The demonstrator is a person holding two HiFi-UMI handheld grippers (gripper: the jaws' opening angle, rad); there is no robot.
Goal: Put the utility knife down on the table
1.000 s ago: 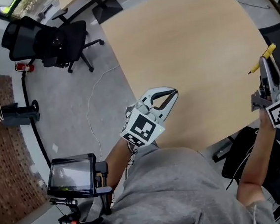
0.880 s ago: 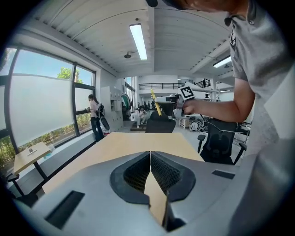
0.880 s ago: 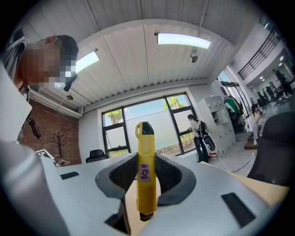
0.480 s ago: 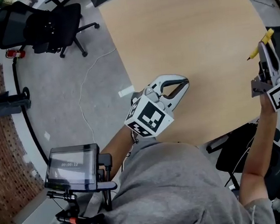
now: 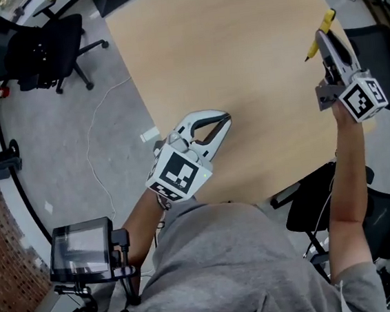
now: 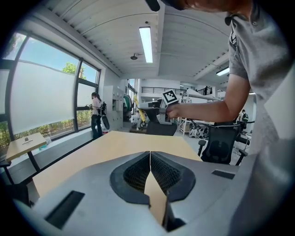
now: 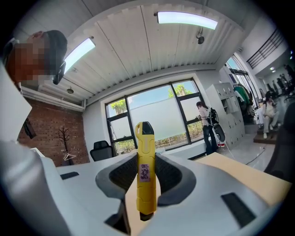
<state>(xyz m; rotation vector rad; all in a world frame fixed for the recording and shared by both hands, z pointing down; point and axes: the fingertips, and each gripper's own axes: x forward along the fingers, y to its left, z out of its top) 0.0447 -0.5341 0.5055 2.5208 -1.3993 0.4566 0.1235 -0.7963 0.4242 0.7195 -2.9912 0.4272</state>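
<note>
A yellow utility knife (image 7: 145, 170) with a black tip stands lengthwise between the jaws of my right gripper (image 7: 146, 156), which is shut on it. In the head view the knife (image 5: 321, 28) sticks out past the right gripper (image 5: 328, 42) above the right edge of the light wooden table (image 5: 241, 64). My left gripper (image 5: 216, 124) hovers over the table's near edge with its jaws touching. The left gripper view shows those fingertips (image 6: 150, 156) pressed together with nothing between them.
Black office chairs stand off the table's far left corner (image 5: 27, 45) and beside its right edge (image 5: 378, 49). A white cable (image 5: 96, 138) lies on the grey floor at the left. A person stands by the windows (image 6: 96, 115). A small screen on a stand (image 5: 80, 250) is at the lower left.
My right gripper has risen and moved toward the far side of the table with the knife in it. The left gripper shifted a little to the left.
</note>
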